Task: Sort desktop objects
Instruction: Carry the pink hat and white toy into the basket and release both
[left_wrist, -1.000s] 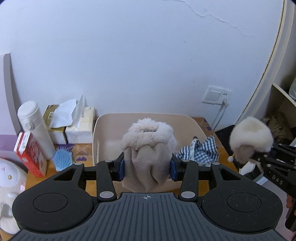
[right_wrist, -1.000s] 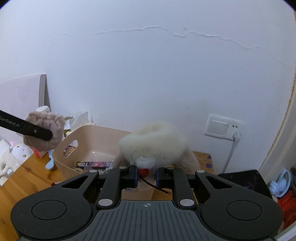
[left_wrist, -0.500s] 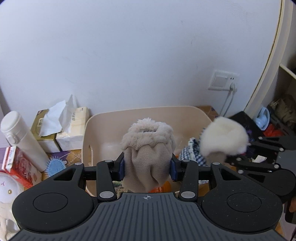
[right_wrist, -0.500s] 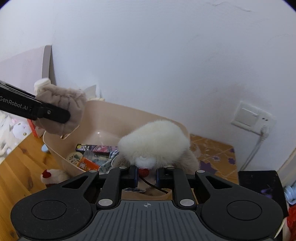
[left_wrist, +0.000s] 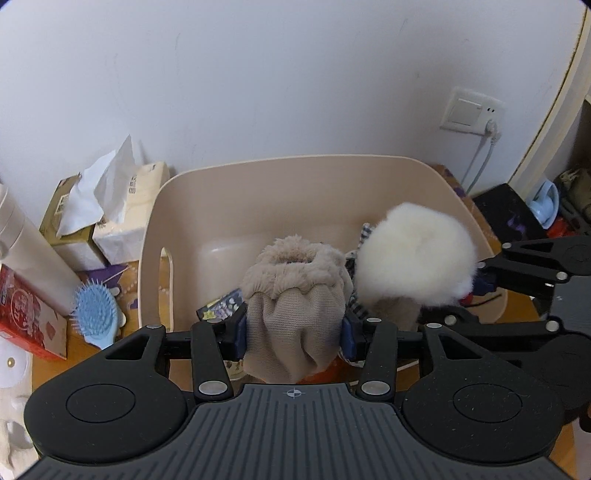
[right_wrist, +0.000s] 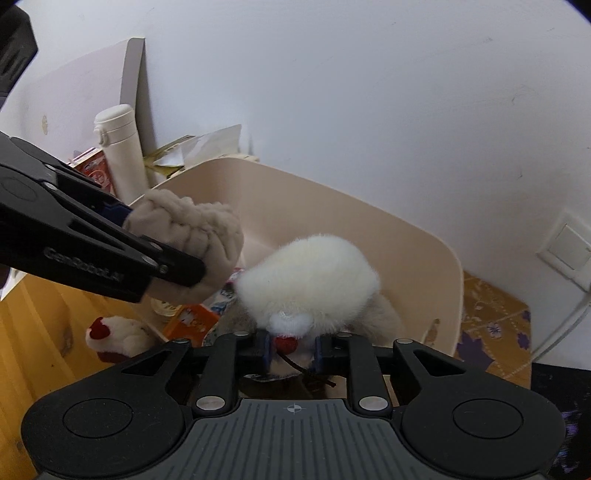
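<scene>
- Left gripper (left_wrist: 293, 328): jaws opening, pads still against the beige plush slipper (left_wrist: 295, 295), frame centre, above the beige bin (left_wrist: 295, 173).
- Right gripper (right_wrist: 291, 349): jaws opening, spread clear of the white furry slipper (right_wrist: 308, 273), centre frame, over the same bin.

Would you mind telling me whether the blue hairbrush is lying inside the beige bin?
No, the blue hairbrush lies on the desk outside the beige bin, by its left wall.

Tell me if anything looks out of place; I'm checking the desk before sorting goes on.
A small plush toy lies on the desk outside the bin, beside its near wall. A blue hairbrush lies loose on the bin's other side. Nothing looks spilled or damaged.
</scene>
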